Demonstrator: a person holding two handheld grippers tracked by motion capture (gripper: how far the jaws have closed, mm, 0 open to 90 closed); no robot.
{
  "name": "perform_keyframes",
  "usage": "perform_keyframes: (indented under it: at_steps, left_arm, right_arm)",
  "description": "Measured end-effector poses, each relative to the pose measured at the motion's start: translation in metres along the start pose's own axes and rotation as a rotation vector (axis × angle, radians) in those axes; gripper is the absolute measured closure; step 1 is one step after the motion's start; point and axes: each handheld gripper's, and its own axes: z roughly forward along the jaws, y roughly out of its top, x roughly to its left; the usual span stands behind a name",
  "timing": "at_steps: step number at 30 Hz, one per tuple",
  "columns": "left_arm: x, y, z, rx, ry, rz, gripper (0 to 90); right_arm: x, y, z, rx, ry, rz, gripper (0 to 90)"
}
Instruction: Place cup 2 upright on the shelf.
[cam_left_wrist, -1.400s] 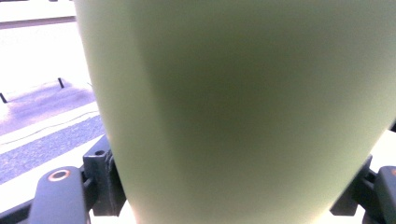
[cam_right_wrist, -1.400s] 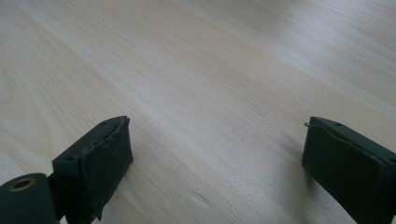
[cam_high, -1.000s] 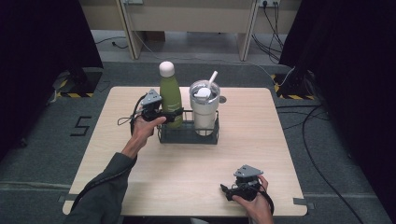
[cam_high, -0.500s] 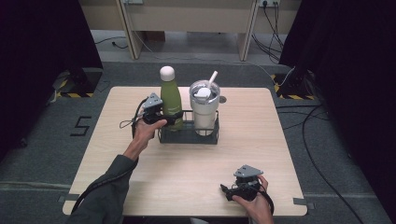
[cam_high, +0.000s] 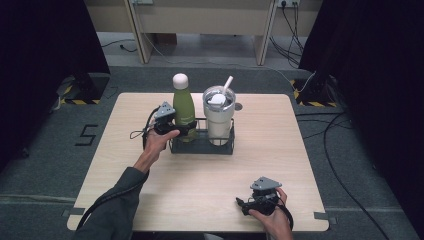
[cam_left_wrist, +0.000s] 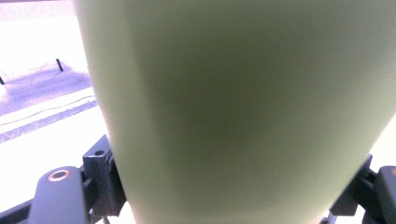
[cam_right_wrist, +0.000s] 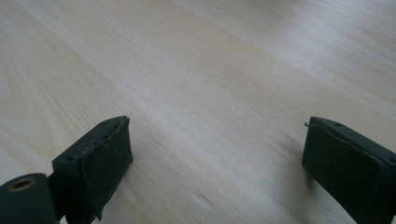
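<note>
Green bottle (cam_high: 183, 107), in rack (cam_high: 202, 146) beside tumbler (cam_high: 219, 116): left gripper (cam_high: 175, 129) has closed in, jaws now clasping it, ready for lifting; right gripper (cam_high: 250, 204) idle on table (cam_high: 300, 150), jaws released.

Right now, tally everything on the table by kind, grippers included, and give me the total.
Bottles: 1, the green bottle, standing in the rack with the left gripper shut on it
Tumblers: 1, the white tumbler with a straw
Racks: 1, the black wire rack
Grippers: 2, counting the right gripper, open near the table's front edge
Total: 5
</note>
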Motion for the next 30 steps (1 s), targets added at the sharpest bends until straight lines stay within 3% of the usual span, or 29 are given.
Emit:
perform_keyframes:
  at_steps: [9, 17, 30]
  left_arm:
    - [-0.0003, -0.0039, -0.0010, -0.028, 0.003, -0.007, 20.2]
    - [-0.0046, -0.0039, 0.0000, -0.014, 0.000, 0.035, 20.0]
    - [-0.0056, -0.0043, -0.0006, -0.012, 0.010, 0.024, 19.5]
  right_arm:
    - [0.0000, 0.0000, 0.0000, 0.000, 0.001, -0.001, 8.6]
    - [0.0000, 0.0000, -0.0001, 0.000, -0.001, -0.003, 8.7]
    - [0.0001, 0.0000, -0.0002, 0.000, -0.001, -0.002, 8.6]
